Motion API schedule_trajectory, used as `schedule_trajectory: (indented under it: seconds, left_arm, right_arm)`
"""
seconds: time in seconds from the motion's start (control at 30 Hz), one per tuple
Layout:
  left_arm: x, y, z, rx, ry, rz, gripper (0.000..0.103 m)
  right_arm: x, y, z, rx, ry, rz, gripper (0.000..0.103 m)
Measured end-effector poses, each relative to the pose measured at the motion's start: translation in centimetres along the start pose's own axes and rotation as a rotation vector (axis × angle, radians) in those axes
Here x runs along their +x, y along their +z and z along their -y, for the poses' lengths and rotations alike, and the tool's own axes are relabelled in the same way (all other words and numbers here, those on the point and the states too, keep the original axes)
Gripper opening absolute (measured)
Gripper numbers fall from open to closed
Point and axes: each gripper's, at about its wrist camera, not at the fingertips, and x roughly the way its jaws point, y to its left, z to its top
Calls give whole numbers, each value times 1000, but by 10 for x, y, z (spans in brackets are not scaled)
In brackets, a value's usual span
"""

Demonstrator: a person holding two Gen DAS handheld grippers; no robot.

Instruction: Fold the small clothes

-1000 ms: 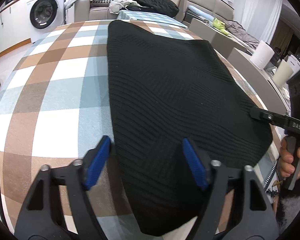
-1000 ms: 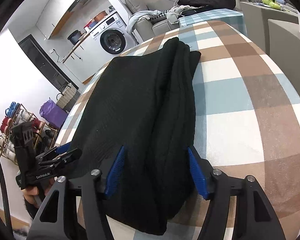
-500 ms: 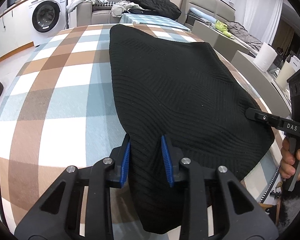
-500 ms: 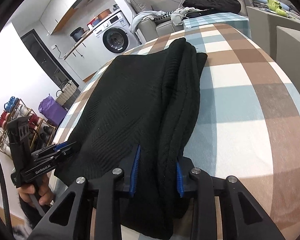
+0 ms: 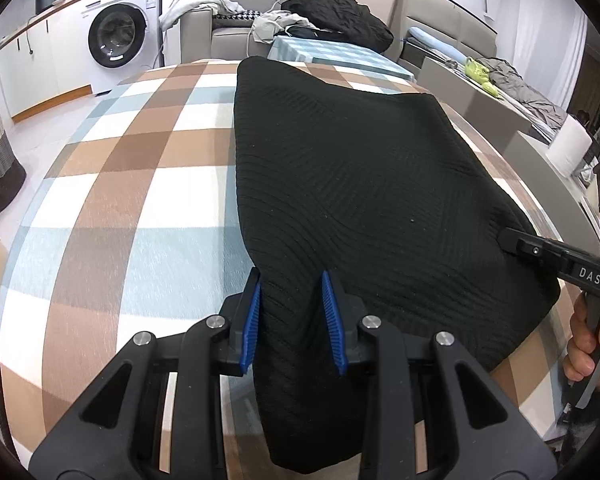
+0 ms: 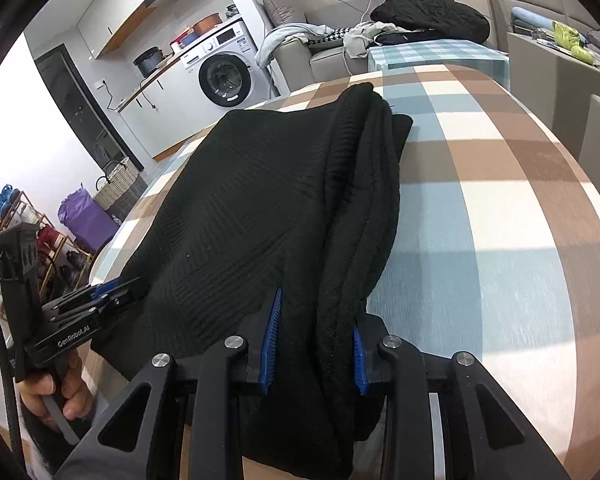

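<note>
Jaws of both grippers, earlier open, now clamped on black garment (image 5: 360, 184).

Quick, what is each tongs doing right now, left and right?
Left tongs: shut on the near edge of the black sweater.
Right tongs: shut on the sweater's bunched near edge.

Count of things on and around the worktop
One black knitted garment (image 5: 352, 184) lies on one checked worktop (image 5: 132, 184), and two hand-held grippers are there: the left hand-held gripper (image 5: 292, 314) and the right hand-held gripper (image 6: 314, 346), each with two blue pads. Two hands of the person are seen, one (image 5: 588, 348) on each (image 6: 56, 396) handle. Behind there is one washing machine (image 5: 118, 40), one sofa (image 5: 236, 36) with one black heap of clothes (image 5: 340, 16), two white paper rolls (image 5: 570, 148), one woven basket (image 6: 118, 184) and one purple bag (image 6: 86, 218)
</note>
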Motion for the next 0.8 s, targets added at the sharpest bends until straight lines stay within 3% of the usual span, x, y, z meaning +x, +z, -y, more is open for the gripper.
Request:
schedule_trajectory:
  seconds: [0.3, 0.4, 0.5, 0.57, 0.63, 0.7, 0.8]
  left_arm:
    - [1, 1, -1, 3, 10, 4, 26]
    - [-5, -3, -2, -2, 13, 12, 27]
    - [-13, -7, -3, 0, 23, 27, 36]
    - [-25, -12, -2, 15, 27, 62, 51]
    - [-39, -16, -1, 14, 33, 120, 75]
    - [-53, -21, -1, 11, 21, 180, 82]
    - [-72, -28, 0, 13, 16, 240, 86]
  right_arm:
    - [-1, 3, -1, -3, -3, -3, 32]
    - [-6, 2, -4, -16, -16, 8, 39]
    - [-17, -1, -8, -50, -37, 44, 51]
    - [-29, -5, -14, -91, -50, 78, 68]
    - [-39, -8, -18, -117, -38, 116, 83]
    - [-51, -13, -22, -132, -26, 160, 96]
    - [-67, -19, -25, -146, 1, 226, 103]
